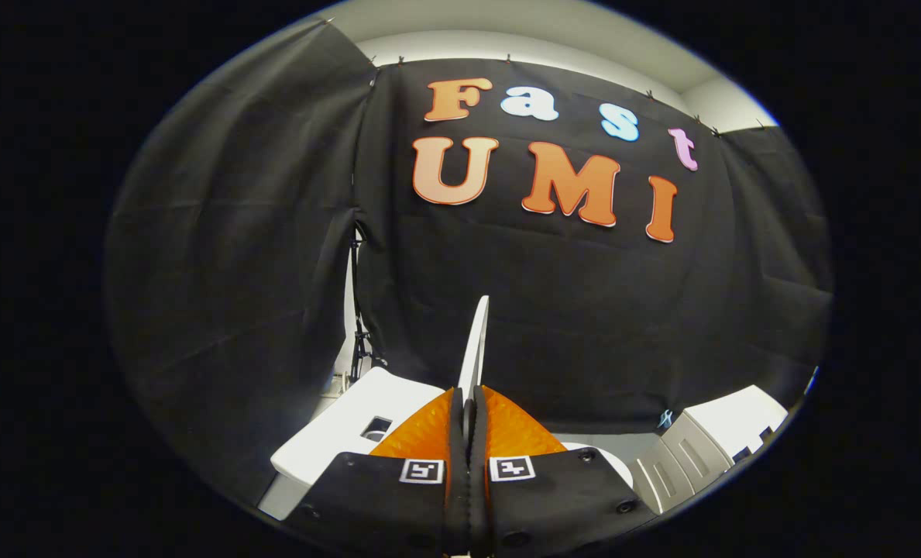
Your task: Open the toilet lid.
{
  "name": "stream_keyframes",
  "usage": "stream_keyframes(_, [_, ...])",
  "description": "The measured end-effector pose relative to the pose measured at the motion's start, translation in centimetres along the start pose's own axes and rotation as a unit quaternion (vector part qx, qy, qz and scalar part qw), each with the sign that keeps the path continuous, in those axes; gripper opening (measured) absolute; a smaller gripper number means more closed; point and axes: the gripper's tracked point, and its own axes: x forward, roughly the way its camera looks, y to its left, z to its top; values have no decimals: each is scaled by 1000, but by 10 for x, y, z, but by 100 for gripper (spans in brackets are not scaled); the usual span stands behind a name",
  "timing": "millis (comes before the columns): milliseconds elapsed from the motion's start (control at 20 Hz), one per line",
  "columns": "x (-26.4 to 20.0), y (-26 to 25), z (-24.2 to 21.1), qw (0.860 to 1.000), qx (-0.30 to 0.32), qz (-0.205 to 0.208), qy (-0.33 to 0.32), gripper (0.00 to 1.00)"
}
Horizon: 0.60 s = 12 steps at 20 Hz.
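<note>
The white toilet lid [477,341] shows edge-on as a thin upright blade that rises from between my fingers towards the booth's back wall. My gripper [469,407] is shut on the lid's lower edge, and both fingers press its two faces. Left of the fingers sits the white toilet tank [344,430] with a dark button hole in its top. A curved bit of white toilet seat [611,461] peeks out just right of the fingers. The bowl below is hidden by the gripper.
A white ribbed unit [700,449] stands to the right of the toilet, close to the black cloth wall. A thin stand with cables [361,341] runs up the gap in the cloth behind the tank.
</note>
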Motion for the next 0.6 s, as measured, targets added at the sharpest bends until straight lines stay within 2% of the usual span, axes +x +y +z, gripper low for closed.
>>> stream_keyframes(200, [3,41,-2,1000,-4,14,-7,8])
stream_keyframes(450, [8,91,-6,999,-41,35,1,8])
stream_keyframes(600, [7,110,-5,998,-34,45,-5,8])
